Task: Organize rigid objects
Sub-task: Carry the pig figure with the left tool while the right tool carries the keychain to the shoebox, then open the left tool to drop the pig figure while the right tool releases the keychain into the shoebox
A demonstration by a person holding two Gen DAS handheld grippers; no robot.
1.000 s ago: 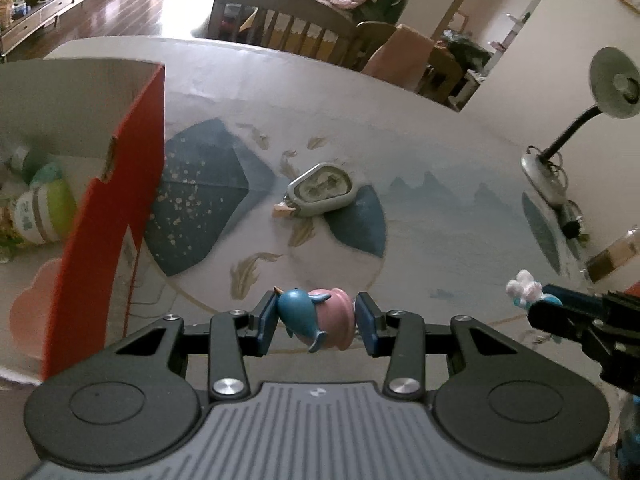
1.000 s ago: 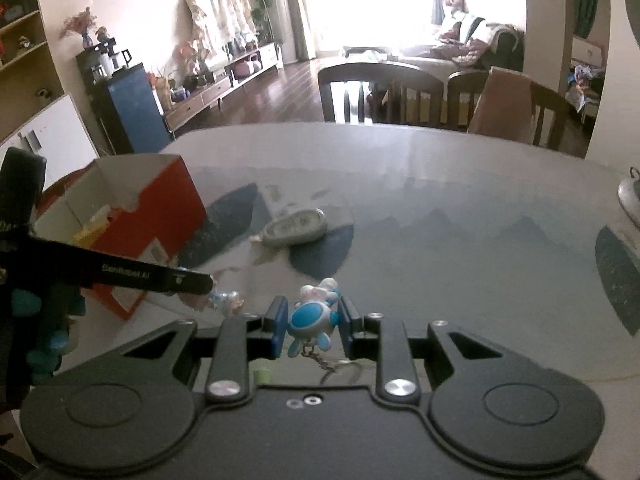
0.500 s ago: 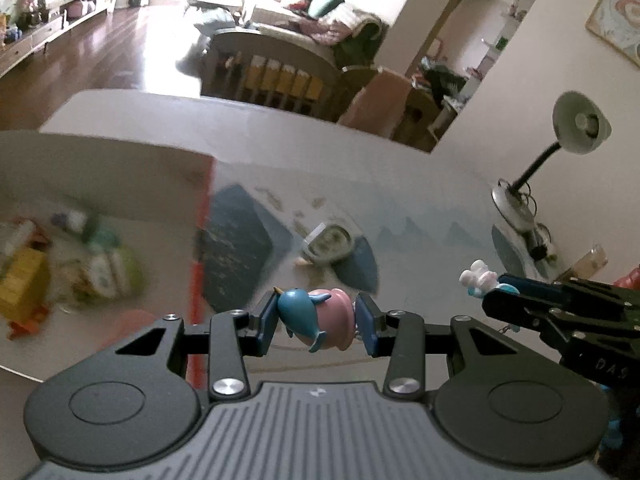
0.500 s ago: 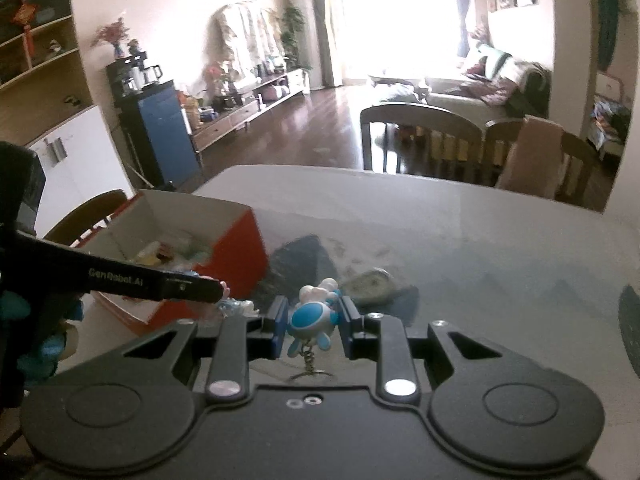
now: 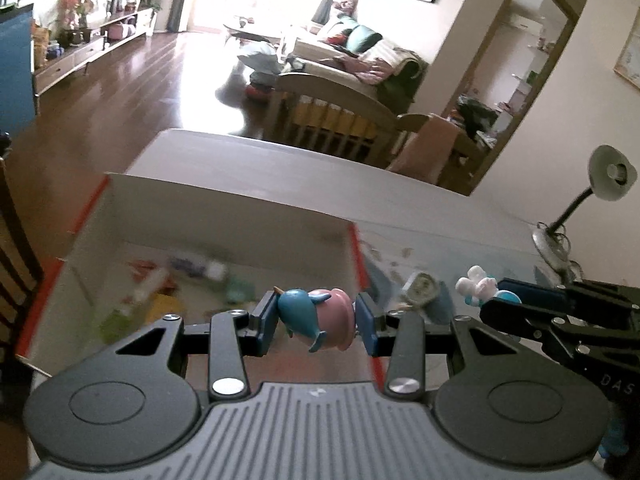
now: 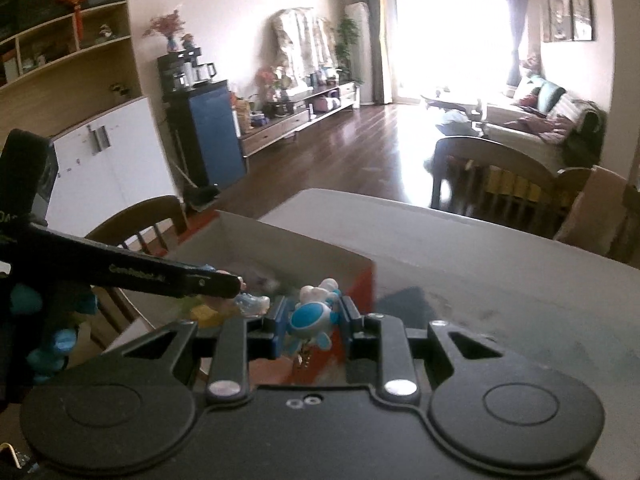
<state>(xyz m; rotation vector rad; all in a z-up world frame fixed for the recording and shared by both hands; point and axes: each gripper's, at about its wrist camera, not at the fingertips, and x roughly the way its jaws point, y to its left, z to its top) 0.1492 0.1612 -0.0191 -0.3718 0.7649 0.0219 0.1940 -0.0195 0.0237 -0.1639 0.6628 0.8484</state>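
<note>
My left gripper (image 5: 316, 320) is shut on a blue and pink whale figurine (image 5: 316, 318) and hangs over the near right part of an open red cardboard box (image 5: 104, 194). Several blurred small items lie on the box floor. My right gripper (image 6: 312, 320) is shut on a blue and white turtle keychain toy (image 6: 310, 316), its metal ring dangling below. It hovers at the box's right red wall (image 6: 360, 292). The same right gripper (image 5: 490, 300) reaches in from the right in the left wrist view. The left gripper's black arm (image 6: 132, 272) crosses the right wrist view from the left.
A grey oval gadget (image 5: 420, 286) lies on the patterned table cover right of the box. A desk lamp (image 5: 608, 176) stands at the table's far right edge. Wooden chairs (image 6: 500, 172) line the far side and another chair (image 6: 140, 216) stands at the left.
Both grippers have risen and swung left, from over the patterned table cover to over the red box. Each has kept its toy. The grey gadget now lies off to the right.
</note>
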